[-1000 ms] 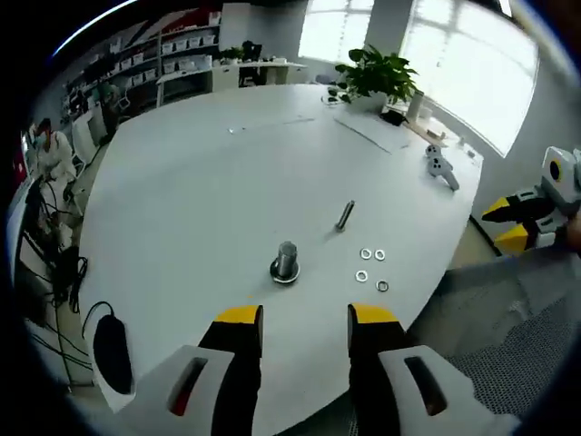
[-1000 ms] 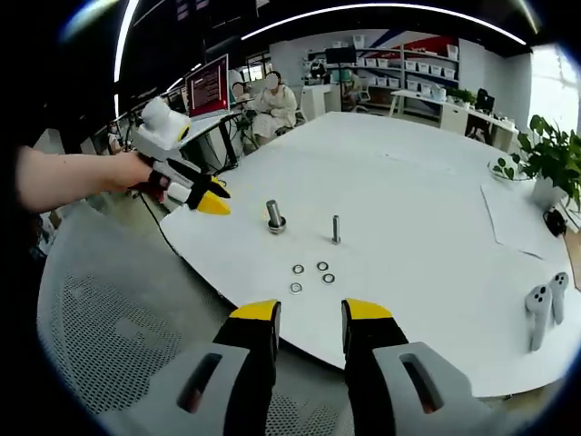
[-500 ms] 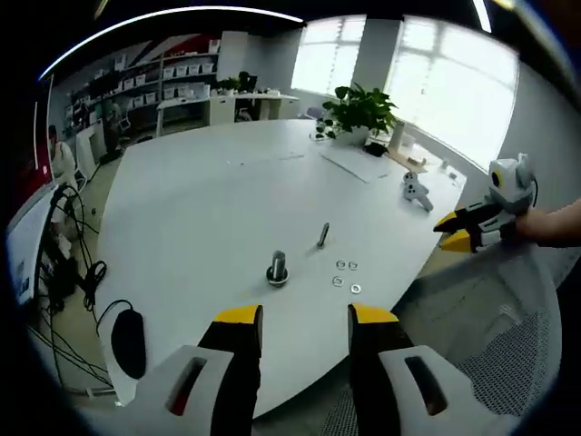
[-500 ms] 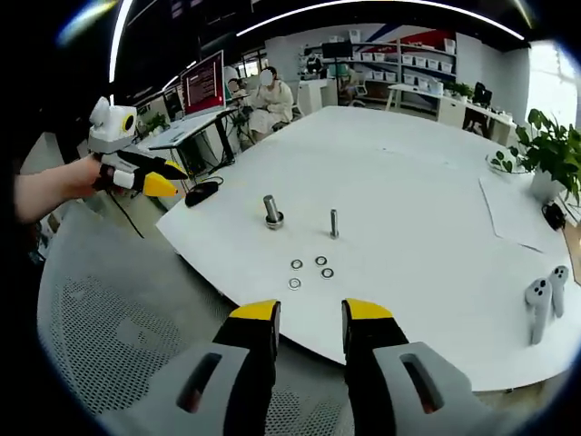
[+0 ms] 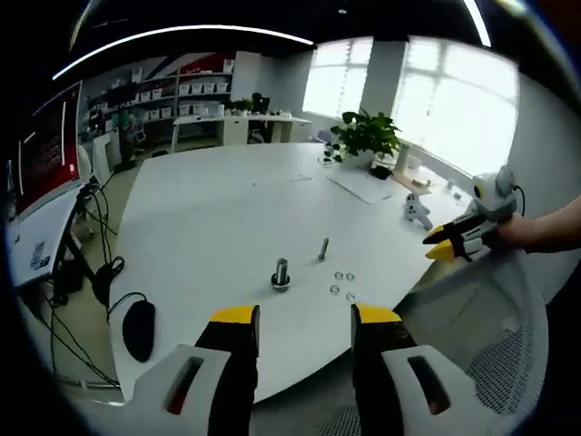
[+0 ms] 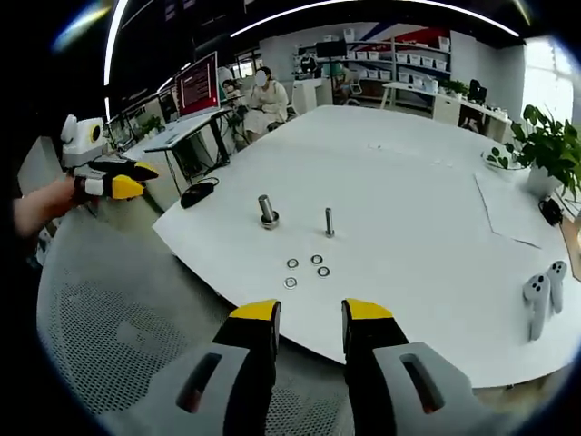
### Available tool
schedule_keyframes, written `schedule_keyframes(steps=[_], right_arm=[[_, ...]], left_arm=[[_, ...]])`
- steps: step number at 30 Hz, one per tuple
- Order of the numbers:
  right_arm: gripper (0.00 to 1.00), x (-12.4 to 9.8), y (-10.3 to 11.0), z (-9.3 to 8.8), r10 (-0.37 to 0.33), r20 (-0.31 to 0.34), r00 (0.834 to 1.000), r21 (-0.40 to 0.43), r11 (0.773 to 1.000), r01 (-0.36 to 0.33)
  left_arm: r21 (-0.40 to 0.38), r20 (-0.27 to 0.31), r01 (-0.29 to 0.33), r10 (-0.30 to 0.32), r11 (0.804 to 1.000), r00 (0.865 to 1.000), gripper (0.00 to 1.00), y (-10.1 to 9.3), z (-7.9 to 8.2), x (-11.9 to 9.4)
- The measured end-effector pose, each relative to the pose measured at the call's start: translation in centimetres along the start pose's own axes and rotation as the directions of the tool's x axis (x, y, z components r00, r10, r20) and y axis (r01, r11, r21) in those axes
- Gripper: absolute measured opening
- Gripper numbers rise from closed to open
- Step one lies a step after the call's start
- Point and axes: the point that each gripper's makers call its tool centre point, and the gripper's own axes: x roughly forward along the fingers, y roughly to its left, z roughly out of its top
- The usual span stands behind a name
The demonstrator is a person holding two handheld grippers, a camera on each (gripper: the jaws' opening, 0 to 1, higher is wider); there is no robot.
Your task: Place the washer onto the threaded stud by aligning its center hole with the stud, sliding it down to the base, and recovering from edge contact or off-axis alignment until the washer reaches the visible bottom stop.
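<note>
Four small silver metal washers (image 6: 303,270) lay flat in a loose cluster on the large white round-edged table (image 6: 427,209), near its front edge; in the left gripper view the same washers (image 5: 341,282) sat just right of centre. Beyond them stood two upright metal parts, apart from each other and from the cluster: a thick grey threaded stud on a round base (image 6: 268,212) to the left, and a thinner grey bolt standing on end (image 6: 329,222) to the right. The left gripper view showed the stud (image 5: 281,273) nearer and the thin bolt (image 5: 323,249) behind it. No washer touched either one.

The right gripper (image 6: 310,313), black with yellow tips, hung off the table's edge with its jaws parted and nothing between them. The left gripper (image 5: 296,318) was likewise spread and empty, also short of the table. Each appeared in the other's view, held in a hand out to the side: the left one at (image 6: 109,181), the right one at (image 5: 458,238), both well apart from the parts.

A grey mesh chair back (image 6: 109,363) lay between the grippers and the table. Farther off were a white handheld controller (image 6: 540,304), a potted green plant (image 5: 363,136), a sheet of paper (image 6: 513,213) and a black computer mouse (image 5: 138,330).
</note>
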Motion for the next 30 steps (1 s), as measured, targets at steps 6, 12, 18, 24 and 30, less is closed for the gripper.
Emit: schedule_keyframes(steps=[6, 12, 18, 24, 30], right_arm=[[0.30, -0.2, -0.2, 0.5, -0.005, 0.032, 0.999, 0.034, 0.999, 0.003], [0.30, 0.0, -0.1, 0.1, -0.007, 0.008, 1.000, 0.017, 1.000, 0.007], [0.30, 0.1, -0.2, -0.2, -0.011, -0.016, 1.000, 0.011, 1.000, 0.011], [0.30, 0.2, -0.3, -0.5, -0.013, -0.028, 1.000, 0.004, 1.000, 0.013], [0.30, 0.2, -0.4, -0.7, -0.009, -0.037, 0.999, -0.007, 1.000, 0.009]], left_arm=[[0.000, 0.001, -0.010, 0.010, 1.000, 1.000, 0.37, -0.1, -0.8, 0.0], [0.057, -0.017, 0.007, -0.006, 0.998, 1.000, 0.35, -0.5, -1.2, 0.3], [0.006, 0.001, 0.008, -0.008, 1.000, 1.000, 0.33, 0.4, -1.3, -0.8], [-0.013, 0.012, 0.018, -0.018, 1.000, 1.000, 0.30, -0.3, -1.4, -0.6], [-0.020, -0.018, 0.039, -0.040, 0.999, 0.999, 0.25, -0.5, -2.4, 0.0]])
